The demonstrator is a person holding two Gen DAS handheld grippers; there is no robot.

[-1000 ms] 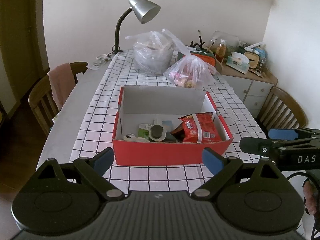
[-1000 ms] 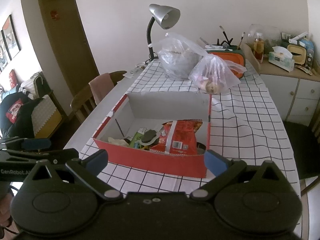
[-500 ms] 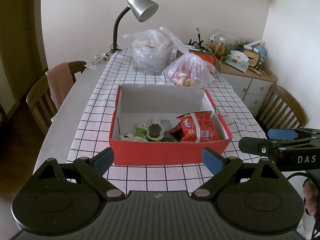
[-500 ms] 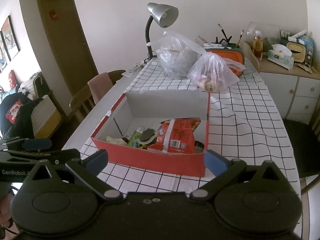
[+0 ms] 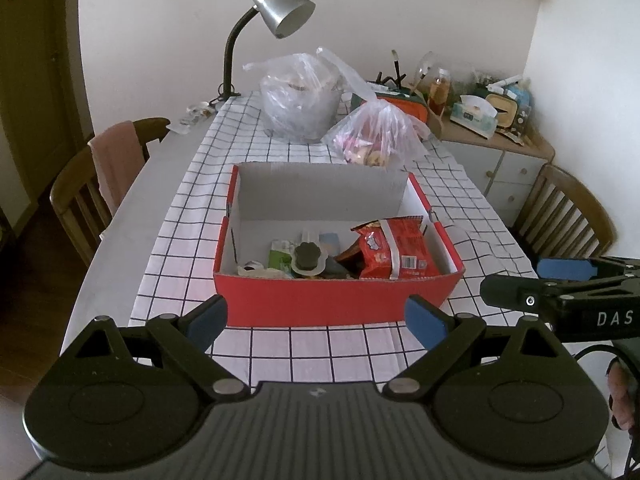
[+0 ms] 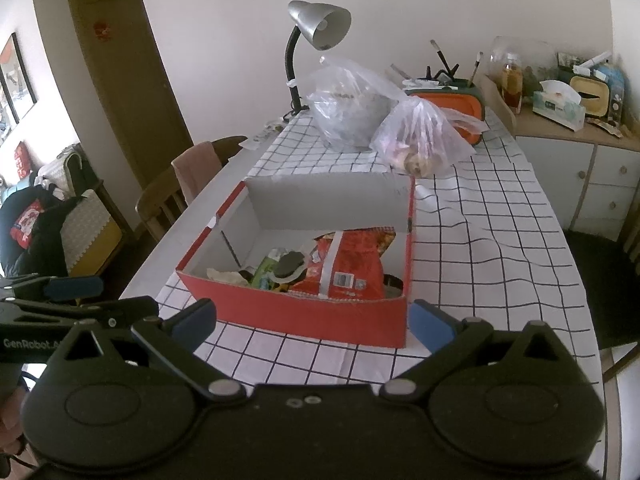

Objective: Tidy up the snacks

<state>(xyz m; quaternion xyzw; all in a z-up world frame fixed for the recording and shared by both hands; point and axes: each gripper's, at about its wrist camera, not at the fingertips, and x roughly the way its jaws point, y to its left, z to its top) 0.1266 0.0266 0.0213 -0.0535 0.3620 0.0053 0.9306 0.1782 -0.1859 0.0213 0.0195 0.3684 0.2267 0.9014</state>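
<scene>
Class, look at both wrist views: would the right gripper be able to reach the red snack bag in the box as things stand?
Probably yes. The right gripper is open and empty in front of the red box, which has no lid. The red snack bag lies on top at the box's right side, nothing over it.

A: What's hidden in the red box (image 5: 336, 304)?
B: Lower halves of snacks are cut off by front wall; small items beside the red packet (image 5: 394, 246) can't be identified.
A: Right gripper (image 5: 560, 280)?
B: Cropped by frame edge; jaw gap can't be judged there.
</scene>
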